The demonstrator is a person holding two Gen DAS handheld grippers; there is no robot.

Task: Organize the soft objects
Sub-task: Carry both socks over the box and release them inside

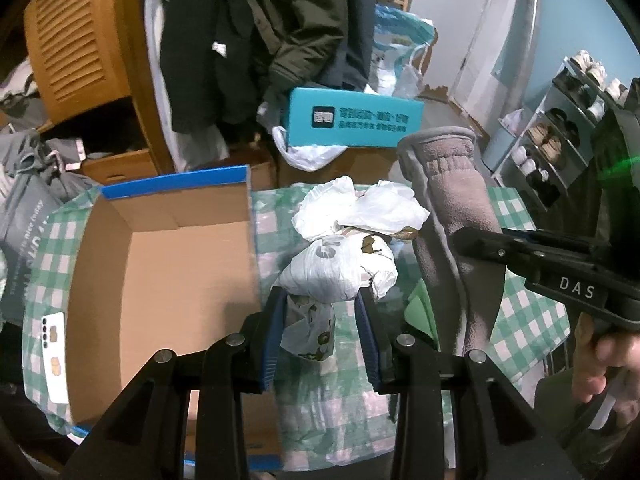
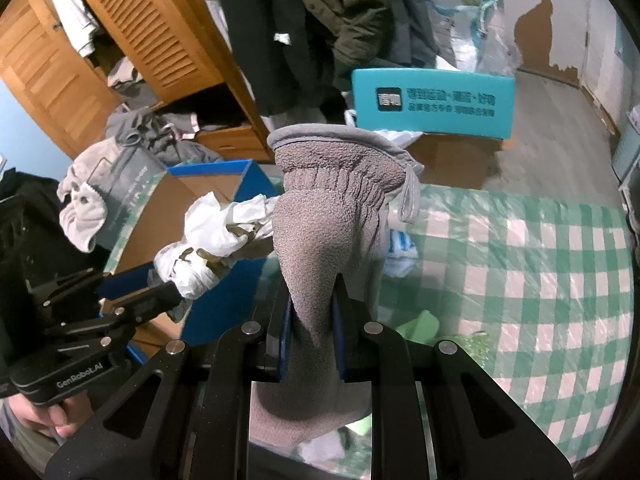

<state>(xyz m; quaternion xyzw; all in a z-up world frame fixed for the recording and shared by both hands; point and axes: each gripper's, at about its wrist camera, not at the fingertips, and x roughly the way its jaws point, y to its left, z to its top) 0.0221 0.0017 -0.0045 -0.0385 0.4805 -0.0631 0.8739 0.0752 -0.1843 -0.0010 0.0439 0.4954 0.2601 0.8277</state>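
My left gripper (image 1: 322, 300) is shut on a crumpled white plastic bag bundle with brown prints (image 1: 344, 260), held above the checked tablecloth just right of an open cardboard box (image 1: 160, 264). The bundle also shows in the right wrist view (image 2: 212, 240). My right gripper (image 2: 314, 300) is shut on a grey-brown fleece glove (image 2: 332, 216), cuff up. In the left wrist view the glove (image 1: 452, 200) hangs right of the bundle, pinched by the right gripper (image 1: 464, 240).
The table has a green-and-white checked cloth (image 2: 520, 264). A green object (image 1: 420, 312) and a blue-white wrapper (image 2: 400, 256) lie on it. A teal box (image 1: 352, 122) stands behind, with hanging clothes, a wooden wardrobe (image 2: 132, 40) and a shoe rack (image 1: 552, 136).
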